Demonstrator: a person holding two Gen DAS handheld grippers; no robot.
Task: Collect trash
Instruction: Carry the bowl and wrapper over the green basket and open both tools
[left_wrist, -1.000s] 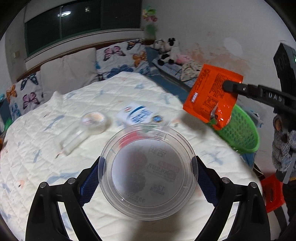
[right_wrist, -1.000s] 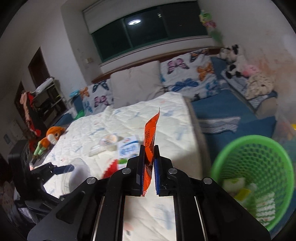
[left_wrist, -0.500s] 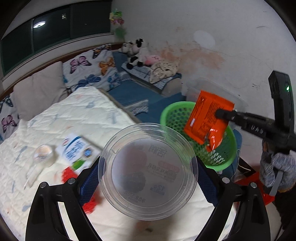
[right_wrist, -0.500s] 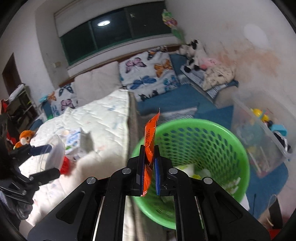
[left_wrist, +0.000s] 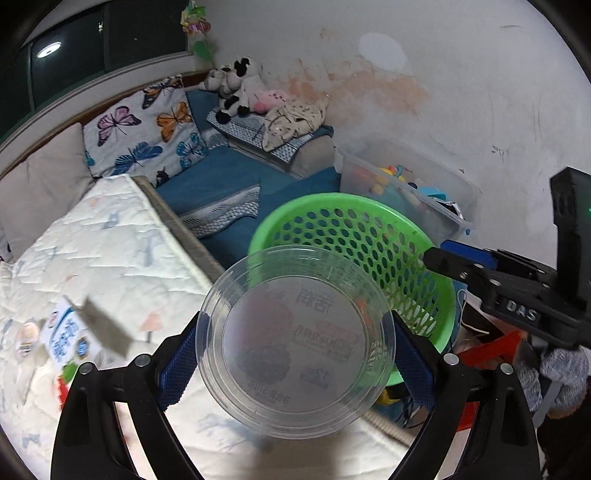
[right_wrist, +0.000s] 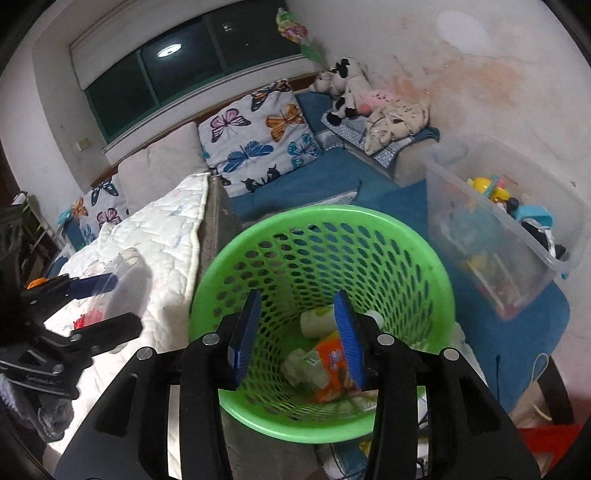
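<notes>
Right tongs (right_wrist: 297, 332) opening empty, orange wrapper (right_wrist: 332, 365) inside green basket (right_wrist: 258, 236)

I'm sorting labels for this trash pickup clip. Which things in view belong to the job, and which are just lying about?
Part of the job:
- green basket
- orange wrapper inside it
- clear plastic lid in the left gripper
- right gripper, jaws opening, nothing between them
- milk carton on the bed

Lying about:
- butterfly pillow
- plush cow
- clear toy bin

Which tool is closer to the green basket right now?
Right. The right tool hangs over the green basket, pointing down into it, its jaws opening with nothing between them. The left tool holds the clear plastic lid beside the basket, over the bed's edge.
</notes>
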